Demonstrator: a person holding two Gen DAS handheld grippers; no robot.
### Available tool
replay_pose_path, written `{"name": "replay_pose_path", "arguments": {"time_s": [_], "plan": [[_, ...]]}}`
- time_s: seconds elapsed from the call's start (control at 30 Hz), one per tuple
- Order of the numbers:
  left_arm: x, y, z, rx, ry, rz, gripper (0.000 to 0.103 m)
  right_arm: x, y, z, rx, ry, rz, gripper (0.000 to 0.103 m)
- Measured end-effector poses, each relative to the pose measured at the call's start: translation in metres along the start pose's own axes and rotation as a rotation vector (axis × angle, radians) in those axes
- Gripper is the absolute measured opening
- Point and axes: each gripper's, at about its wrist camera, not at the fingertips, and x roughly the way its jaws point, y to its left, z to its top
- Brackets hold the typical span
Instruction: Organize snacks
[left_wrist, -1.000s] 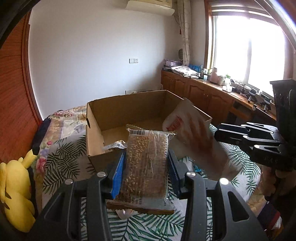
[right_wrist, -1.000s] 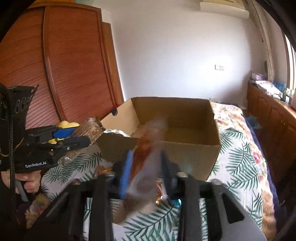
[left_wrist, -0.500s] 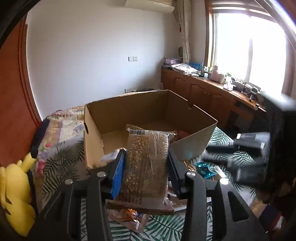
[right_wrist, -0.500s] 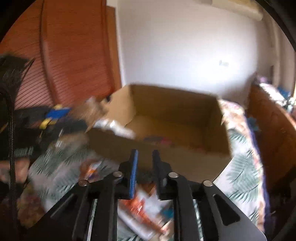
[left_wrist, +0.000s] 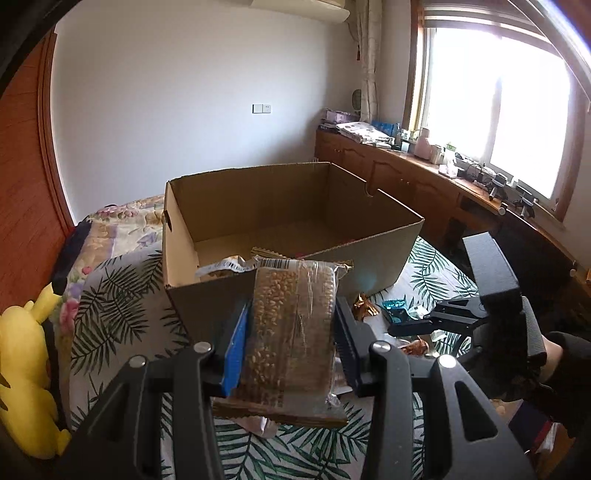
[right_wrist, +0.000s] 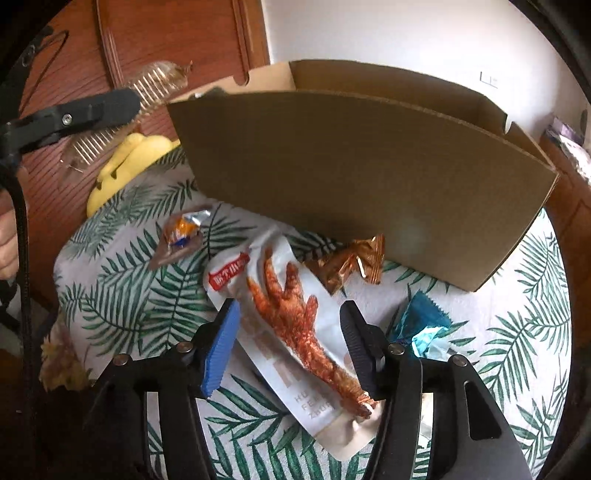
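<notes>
The cardboard box stands open-topped, mostly empty, though loose wrappers seemingly crowd its near wall.

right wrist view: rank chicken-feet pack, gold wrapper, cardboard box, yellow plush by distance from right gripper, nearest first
1. chicken-feet pack: between the right gripper fingers
2. gold wrapper: just ahead, by the box
3. cardboard box: behind the wrapper
4. yellow plush: far left

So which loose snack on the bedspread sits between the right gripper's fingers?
The white chicken-foot packet; the orange, gold and blue wrappers lie outside the right gripper.
</notes>
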Motion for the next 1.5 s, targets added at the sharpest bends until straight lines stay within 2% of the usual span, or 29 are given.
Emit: {"name": "replay_pose_path", "arguments": {"time_s": [0.17,0.27,0.43,0.7,0.77,0.8,0.83,1.03,1.2,1.5], "plan": [[0.0,-0.001,-0.008,-0.007,0.009,-0.01,0.042,0.01,0.008,-0.004,-0.043,0.028,-0.027,0.064],[0.001,-0.001,-0.016,-0.008,0.02,-0.015,0.042,0.014,0.014,-0.006,-0.078,0.029,-0.048,0.069],[0.006,-0.001,-0.023,-0.007,0.039,-0.017,0.042,0.021,0.016,-0.008,-0.126,0.051,-0.107,0.074],[0.007,-0.001,-0.025,-0.01,0.043,-0.02,0.042,0.027,0.002,-0.003,-0.061,0.071,-0.076,0.073],[0.006,-0.002,-0.025,-0.009,0.044,-0.017,0.042,0.025,0.001,-0.003,-0.056,0.075,-0.072,0.065],[0.007,-0.002,-0.025,-0.009,0.044,-0.018,0.042,0.024,0.002,-0.003,-0.06,0.079,-0.066,0.055],[0.007,-0.002,-0.025,-0.01,0.044,-0.018,0.042,0.022,0.003,-0.003,-0.069,0.083,-0.069,0.049],[0.006,-0.002,-0.026,-0.013,0.045,-0.021,0.042,0.008,0.028,-0.004,-0.155,0.072,-0.133,0.024],[0.004,0.0,-0.024,-0.017,0.035,-0.017,0.042,-0.008,0.037,-0.007,-0.158,0.029,-0.135,0.018],[-0.008,0.002,-0.017,-0.022,0.006,-0.012,0.042,-0.036,0.046,-0.009,-0.161,-0.032,-0.104,0.017]]}}
